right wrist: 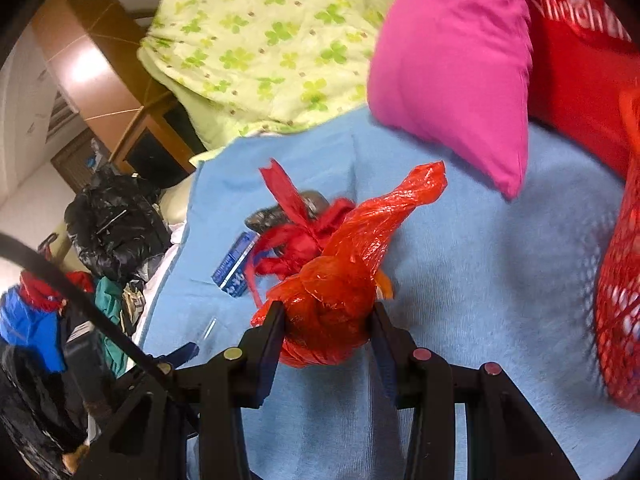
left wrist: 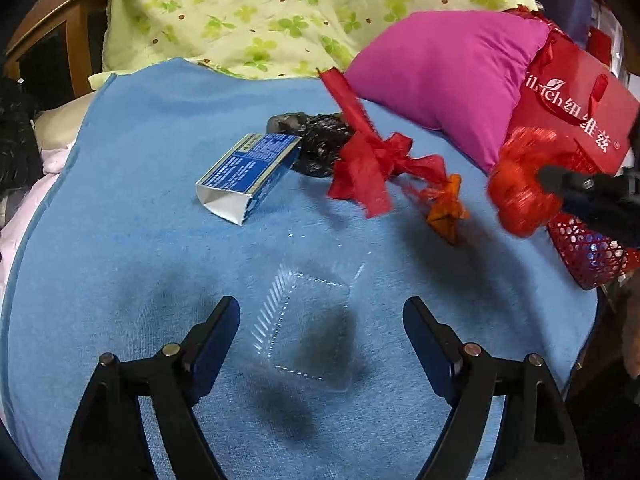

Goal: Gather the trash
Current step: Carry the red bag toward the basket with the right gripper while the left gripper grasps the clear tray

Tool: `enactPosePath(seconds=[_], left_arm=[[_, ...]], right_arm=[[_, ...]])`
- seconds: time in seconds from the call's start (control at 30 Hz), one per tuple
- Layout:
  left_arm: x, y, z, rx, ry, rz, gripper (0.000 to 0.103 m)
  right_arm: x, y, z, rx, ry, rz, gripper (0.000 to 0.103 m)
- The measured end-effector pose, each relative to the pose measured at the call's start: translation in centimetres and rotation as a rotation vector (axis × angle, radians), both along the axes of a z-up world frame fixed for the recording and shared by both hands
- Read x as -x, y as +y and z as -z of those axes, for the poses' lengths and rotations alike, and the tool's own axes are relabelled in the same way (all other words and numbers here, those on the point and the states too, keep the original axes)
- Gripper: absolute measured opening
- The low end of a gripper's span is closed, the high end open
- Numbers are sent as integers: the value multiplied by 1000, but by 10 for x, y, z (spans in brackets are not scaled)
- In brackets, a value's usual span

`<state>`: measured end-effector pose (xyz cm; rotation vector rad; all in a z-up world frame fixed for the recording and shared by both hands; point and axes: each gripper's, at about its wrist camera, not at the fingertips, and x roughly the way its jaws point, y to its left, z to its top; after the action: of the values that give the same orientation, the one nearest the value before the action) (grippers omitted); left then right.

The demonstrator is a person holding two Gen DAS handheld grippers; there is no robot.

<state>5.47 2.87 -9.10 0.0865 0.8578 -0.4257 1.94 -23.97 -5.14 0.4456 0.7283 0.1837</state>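
L to R on the blue blanket (left wrist: 132, 208): blue carton (left wrist: 250, 174) lying on its side w/ open end toward cam, black crumpled bag (left wrist: 320, 142) just behind and touching it, red ribbon scrap (left wrist: 368, 156) beside that, small orange wrapper (left wrist: 446, 216) near it, then the red plastic bag (right wrist: 340, 280) pinched in the right gripper (right wrist: 326, 314), fingers narrowed onto its knotted bulk, lifted off the blanket. Far R sits the red mesh basket (left wrist: 588, 256), prob the bin. Clear plastic tray (left wrist: 304, 320) lies nearest the left gripper (left wrist: 320, 320), whose fingers are spread wide w/ nothing in them, hovering over the tray. Step in hand looks like carrying the bag to the basket: keep the squeeze steady, since thin plastic slips; bring it over the rim before letting go, and watch that the loose tail doesn't snag the mesh. Count: 1 carton, 1 black bag, 1 ribbon scrap, 1 orange wrapper, 1 clear tray, 1 red bag, so 6 trash pcs visible; 1 basket, 1 pink pillow (left wrist: 448, 80), 1 red gift bag (left wrist: 576, 116).
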Motion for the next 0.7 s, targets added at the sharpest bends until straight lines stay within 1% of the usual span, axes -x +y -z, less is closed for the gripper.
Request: enactPosePath(seconds=[0.03, 0.07, 0.13, 0.2, 0.3, 0.43, 0.5, 0.57, 0.7], left_arm=[[-1, 1, 1, 0, 3, 1, 67], [0, 1, 3, 1, 9, 4, 60], [2, 1, 4, 1, 5, 9, 57], [5, -2, 2, -14, -20, 14, 56], [11, -5, -4, 5, -49, 14, 56], [28, -21, -22, -14, -134, 18, 56], [39, -36, -35, -5, -170, 36, 56], [48, -52, -51, 24, -196, 58, 56], [61, -95, -88, 47, -270, 130, 56]], right_arm=[[3, 1, -5, 17, -22, 2, 45], [8, 2, -10, 39, -48, 5, 45], [15, 3, -20, 76, -99, 11, 45], [23, 2, -28, 108, -140, 21, 45], [38, -3, -41, 152, -208, 45, 45], [57, -18, -58, 204, -288, 98, 45], [66, -27, -63, 211, -314, 120, 45], [76, -40, -69, 208, -340, 144, 45], [92, -69, -75, 186, -370, 204, 45]])
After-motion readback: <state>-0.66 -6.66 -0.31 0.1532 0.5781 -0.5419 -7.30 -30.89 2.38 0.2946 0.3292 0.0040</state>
